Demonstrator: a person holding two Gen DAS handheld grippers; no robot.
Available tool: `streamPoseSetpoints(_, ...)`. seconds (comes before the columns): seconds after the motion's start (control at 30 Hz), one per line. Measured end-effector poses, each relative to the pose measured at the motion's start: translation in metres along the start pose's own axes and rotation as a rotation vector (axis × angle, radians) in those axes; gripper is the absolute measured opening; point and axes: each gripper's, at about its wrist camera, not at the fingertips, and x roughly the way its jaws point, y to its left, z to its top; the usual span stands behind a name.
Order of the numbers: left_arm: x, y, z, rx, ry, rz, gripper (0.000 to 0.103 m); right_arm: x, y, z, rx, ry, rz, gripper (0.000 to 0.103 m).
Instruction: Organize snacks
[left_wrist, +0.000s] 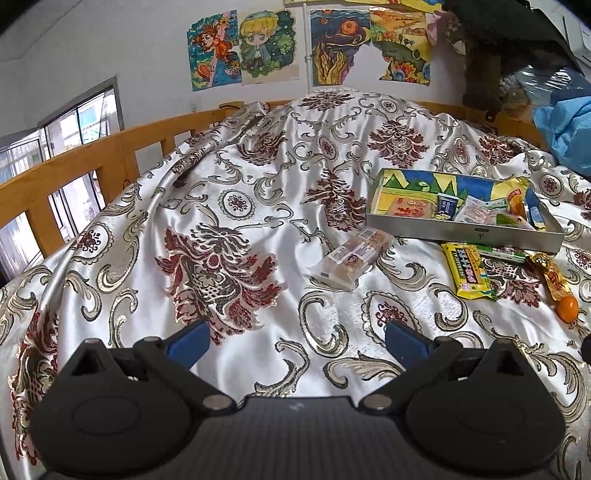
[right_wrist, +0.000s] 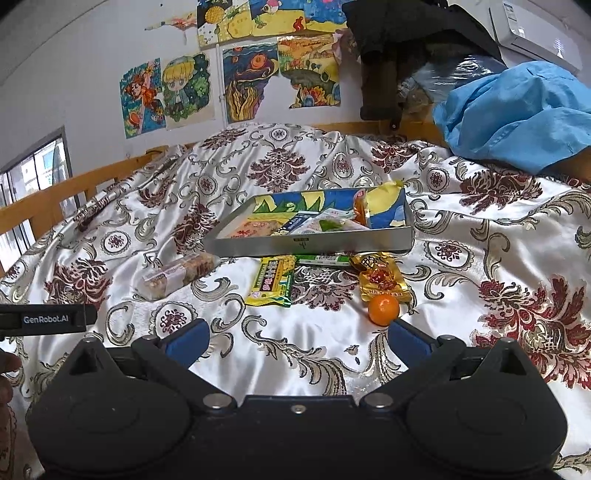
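Observation:
A grey metal tin (left_wrist: 465, 230) (right_wrist: 310, 245) with a colourful lining lies on the bed and holds several snack packets. In front of it lie a clear pack of biscuits (left_wrist: 352, 256) (right_wrist: 181, 275), a yellow packet (left_wrist: 467, 271) (right_wrist: 271, 280), a green stick pack (left_wrist: 502, 254) (right_wrist: 325, 259), a gold pouch (left_wrist: 550, 277) (right_wrist: 382, 277) and a small orange (left_wrist: 567, 308) (right_wrist: 384, 309). My left gripper (left_wrist: 297, 341) is open and empty, short of the biscuits. My right gripper (right_wrist: 297, 341) is open and empty, its right finger just below the orange.
A patterned satin bedspread (left_wrist: 258, 221) (right_wrist: 480, 258) covers the bed. A wooden rail (left_wrist: 92, 155) (right_wrist: 55, 192) runs along the left. Blue cloth (left_wrist: 569, 129) (right_wrist: 517, 110) is piled at the back right. The left gripper's body (right_wrist: 48, 318) juts in at the right wrist view's left edge.

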Motion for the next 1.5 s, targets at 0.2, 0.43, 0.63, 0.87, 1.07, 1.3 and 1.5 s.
streamPoseSetpoints(0.2, 0.004, -0.003, -0.002, 0.007, 0.006, 0.0, 0.103, 0.008, 0.005, 0.0, -0.022, 0.029, -0.033, 0.102)
streamPoseSetpoints(0.43, 0.007, -0.002, -0.003, 0.004, 0.017, 0.01, 0.103, 0.014, 0.005, 0.001, -0.018, 0.031, -0.027, 0.102)
streamPoseSetpoints(0.63, 0.009, -0.003, -0.003, 0.007, 0.02, 0.01, 0.103, 0.015, 0.005, 0.001, -0.017, 0.033, -0.028, 0.102)
streamPoseSetpoints(0.87, 0.013, -0.005, -0.003, 0.012, 0.026, 0.009, 0.103, 0.016, 0.004, 0.001, -0.016, 0.032, -0.028, 0.102)
streamPoseSetpoints(1.07, 0.015, -0.007, -0.001, 0.018, 0.018, 0.01, 0.103, 0.024, 0.003, -0.001, -0.008, 0.024, -0.023, 0.102)
streamPoseSetpoints(1.3, 0.016, -0.009, -0.002, 0.022, 0.015, 0.004, 0.103, 0.027, 0.002, -0.002, 0.001, 0.026, -0.023, 0.102)
streamPoseSetpoints(1.5, 0.014, -0.013, -0.001, 0.03, -0.028, -0.013, 0.103, 0.03, 0.001, -0.004, 0.001, 0.018, -0.025, 0.102)
